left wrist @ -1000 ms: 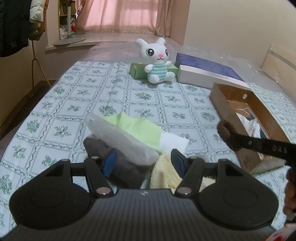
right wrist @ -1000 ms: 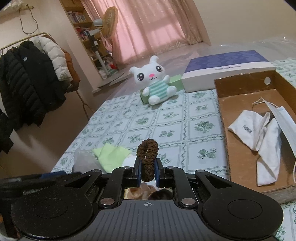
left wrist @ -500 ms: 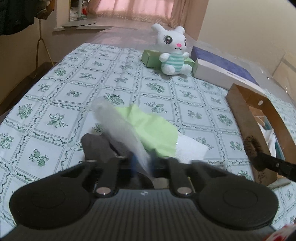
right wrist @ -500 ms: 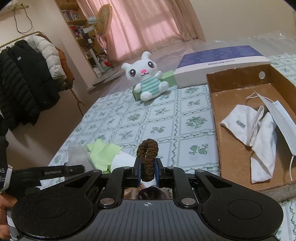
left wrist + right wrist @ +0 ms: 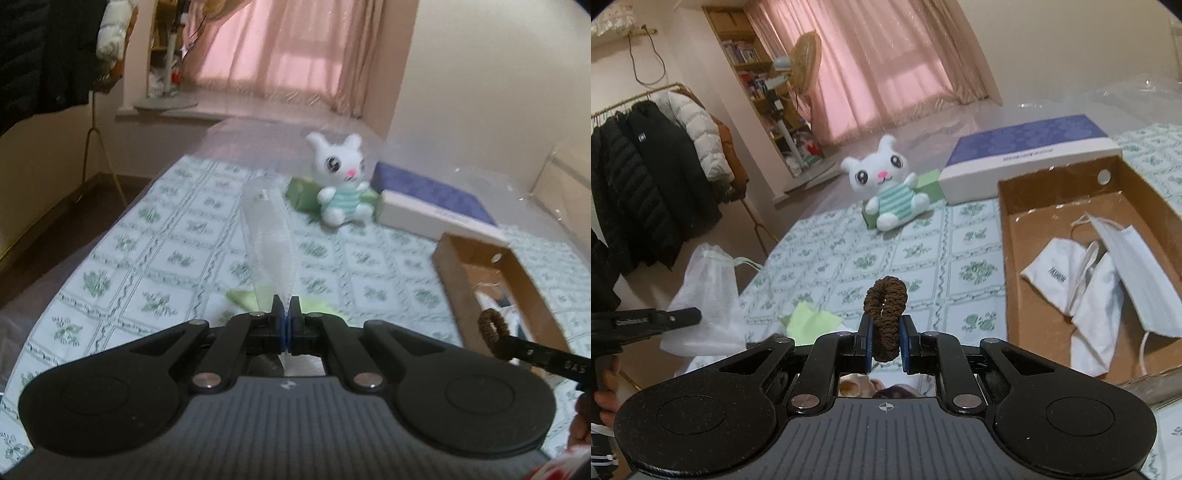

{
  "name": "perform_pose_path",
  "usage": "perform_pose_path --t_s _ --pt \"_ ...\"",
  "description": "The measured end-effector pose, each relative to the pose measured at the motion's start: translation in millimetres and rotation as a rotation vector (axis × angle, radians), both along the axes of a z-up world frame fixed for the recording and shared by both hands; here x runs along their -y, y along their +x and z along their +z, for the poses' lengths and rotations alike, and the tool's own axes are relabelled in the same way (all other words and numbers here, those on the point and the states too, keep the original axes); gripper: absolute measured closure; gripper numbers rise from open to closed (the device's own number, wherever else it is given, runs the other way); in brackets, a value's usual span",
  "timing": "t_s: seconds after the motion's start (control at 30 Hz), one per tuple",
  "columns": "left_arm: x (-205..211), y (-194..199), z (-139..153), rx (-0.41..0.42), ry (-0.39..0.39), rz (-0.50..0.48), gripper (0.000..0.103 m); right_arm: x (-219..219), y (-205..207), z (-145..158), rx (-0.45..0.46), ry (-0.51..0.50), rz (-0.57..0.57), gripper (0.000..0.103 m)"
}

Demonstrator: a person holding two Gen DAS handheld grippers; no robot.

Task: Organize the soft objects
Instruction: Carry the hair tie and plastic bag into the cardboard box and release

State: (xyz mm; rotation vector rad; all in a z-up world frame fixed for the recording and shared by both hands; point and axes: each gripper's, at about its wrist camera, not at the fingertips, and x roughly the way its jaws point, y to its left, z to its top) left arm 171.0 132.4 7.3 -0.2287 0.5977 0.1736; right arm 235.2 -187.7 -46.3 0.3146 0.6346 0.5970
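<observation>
My left gripper (image 5: pixel 285 306) is shut on a white mesh drawstring pouch (image 5: pixel 269 236) and holds it up above the bed; the pouch also shows in the right wrist view (image 5: pixel 705 295). My right gripper (image 5: pixel 885 328) is shut on a brown hair scrunchie (image 5: pixel 885 310), also seen at the right of the left wrist view (image 5: pixel 491 328). A green cloth (image 5: pixel 809 321) lies on the patterned bedspread (image 5: pixel 923 254) below. A brown cardboard box (image 5: pixel 1008 236) at the right holds a white pouch (image 5: pixel 1056 273) and a face mask (image 5: pixel 1137 273).
A white plush rabbit (image 5: pixel 886 192) sits against a green box (image 5: pixel 929 184) at the far end of the bed. A blue and white flat box (image 5: pixel 1027 155) lies behind the cardboard box. Coats hang on a rack (image 5: pixel 646 166) at the left.
My left gripper has shut on the white mesh pouch and lifted it off the pile of cloths. My right gripper keeps holding the scrunchie and has shifted slightly.
</observation>
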Motion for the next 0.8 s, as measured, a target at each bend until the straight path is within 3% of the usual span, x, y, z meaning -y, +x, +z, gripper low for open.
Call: perform_pose_path --t_s 0.4,0.8 --pt "94 35 33 0.057 0.008 -0.231 0.102 64 4 21 0.056 0.012 -0.107 0.089" --pt "208 106 25 0.040 -0.041 -0.434 0.102 140 38 25 0.081 -0.037 -0.223 0.089"
